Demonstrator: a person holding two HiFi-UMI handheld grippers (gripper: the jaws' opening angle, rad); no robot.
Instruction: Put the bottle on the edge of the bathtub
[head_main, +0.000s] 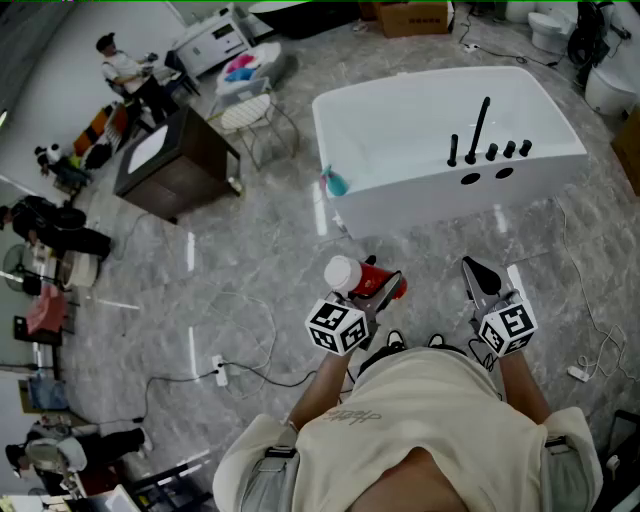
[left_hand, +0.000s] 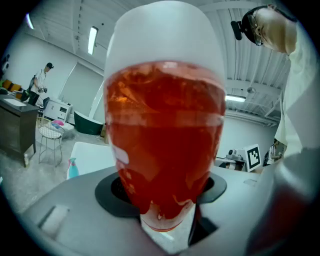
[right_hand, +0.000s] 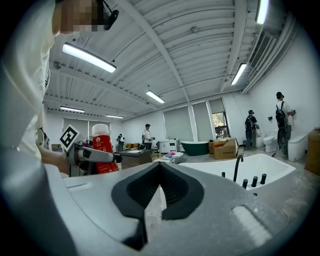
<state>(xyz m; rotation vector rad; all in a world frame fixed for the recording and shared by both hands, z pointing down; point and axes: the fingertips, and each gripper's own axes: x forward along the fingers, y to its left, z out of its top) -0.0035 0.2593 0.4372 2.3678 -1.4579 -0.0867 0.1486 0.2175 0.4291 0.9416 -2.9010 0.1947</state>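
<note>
A red bottle (head_main: 372, 280) with a white cap (head_main: 342, 272) is held in the air in front of the person, short of the tub, with my left gripper (head_main: 378, 292) shut on its body. In the left gripper view the bottle (left_hand: 165, 140) fills the frame, its base wedged between the dark pads (left_hand: 112, 192). The white bathtub (head_main: 560, 160) stands on the floor ahead, with a black faucet (head_main: 480, 125) on its near rim. My right gripper (head_main: 478, 275) hovers to the right, shut and holding nothing; its view shows the bottle (right_hand: 102, 150) and the tub (right_hand: 270, 167).
A teal spray bottle (head_main: 335, 182) stands by the tub's left end. A dark cabinet (head_main: 175, 160) and a wire stool (head_main: 255, 115) are at the back left. Cables (head_main: 250, 370) run over the marble floor. People stand at the room's edges.
</note>
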